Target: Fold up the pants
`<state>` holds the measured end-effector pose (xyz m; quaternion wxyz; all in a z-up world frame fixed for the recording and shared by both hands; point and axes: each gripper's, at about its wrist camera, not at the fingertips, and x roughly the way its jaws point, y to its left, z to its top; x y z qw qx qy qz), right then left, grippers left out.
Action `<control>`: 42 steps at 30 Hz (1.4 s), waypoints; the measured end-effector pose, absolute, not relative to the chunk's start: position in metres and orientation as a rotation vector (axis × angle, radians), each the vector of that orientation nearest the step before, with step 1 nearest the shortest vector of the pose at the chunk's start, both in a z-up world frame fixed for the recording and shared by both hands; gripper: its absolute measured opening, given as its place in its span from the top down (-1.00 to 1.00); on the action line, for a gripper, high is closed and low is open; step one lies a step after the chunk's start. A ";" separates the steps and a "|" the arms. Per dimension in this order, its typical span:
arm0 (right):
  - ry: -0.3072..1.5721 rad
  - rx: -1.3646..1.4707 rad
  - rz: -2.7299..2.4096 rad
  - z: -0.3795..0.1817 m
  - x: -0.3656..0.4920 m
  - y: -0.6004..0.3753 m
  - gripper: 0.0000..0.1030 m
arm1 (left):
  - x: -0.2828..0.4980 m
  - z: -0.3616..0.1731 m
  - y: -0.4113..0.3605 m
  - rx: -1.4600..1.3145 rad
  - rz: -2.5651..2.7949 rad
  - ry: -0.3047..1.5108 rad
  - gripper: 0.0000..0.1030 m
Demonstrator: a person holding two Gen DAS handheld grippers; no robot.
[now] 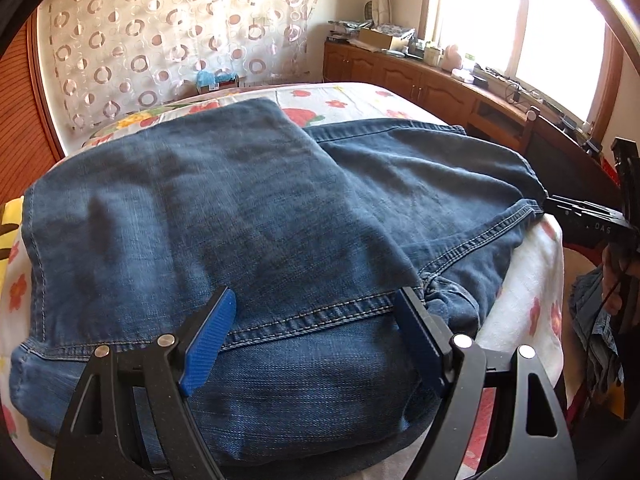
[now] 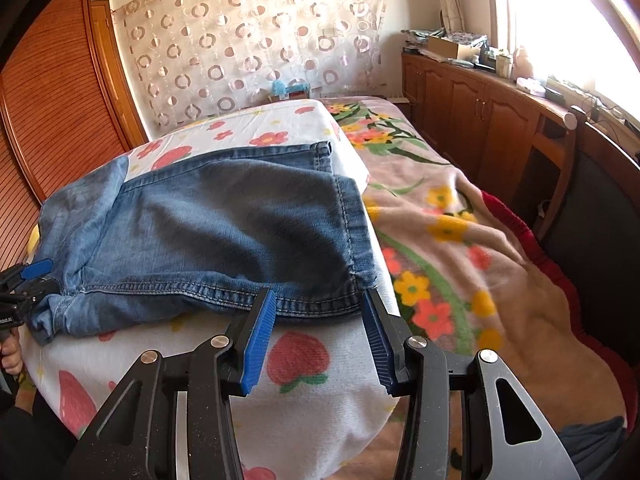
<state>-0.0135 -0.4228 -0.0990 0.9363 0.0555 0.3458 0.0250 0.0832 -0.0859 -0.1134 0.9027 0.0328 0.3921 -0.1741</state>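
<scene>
Blue denim pants (image 1: 224, 208) lie folded on a white strawberry-print pad (image 2: 304, 360) on the bed. In the left wrist view my left gripper (image 1: 316, 304) is open, its blue pads just above a stitched seam at the near edge of the denim. In the right wrist view my right gripper (image 2: 318, 304) is open at the near hem of the pants (image 2: 224, 224), holding nothing. The left gripper (image 2: 28, 280) also shows at the far left of the right wrist view, by the bunched denim end. The right gripper's black body (image 1: 600, 216) shows at the right edge of the left wrist view.
A floral blanket (image 2: 448, 240) covers the bed right of the pad. A wooden cabinet run (image 2: 480, 108) with clutter stands under the bright window. A wooden louvred wardrobe (image 2: 52, 92) is at the left. A circle-patterned curtain (image 2: 248, 40) hangs behind.
</scene>
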 end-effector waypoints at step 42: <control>0.553 0.048 0.283 -0.042 -0.016 -0.390 0.78 | 0.066 -0.083 -0.062 -0.012 -0.330 0.723 -0.59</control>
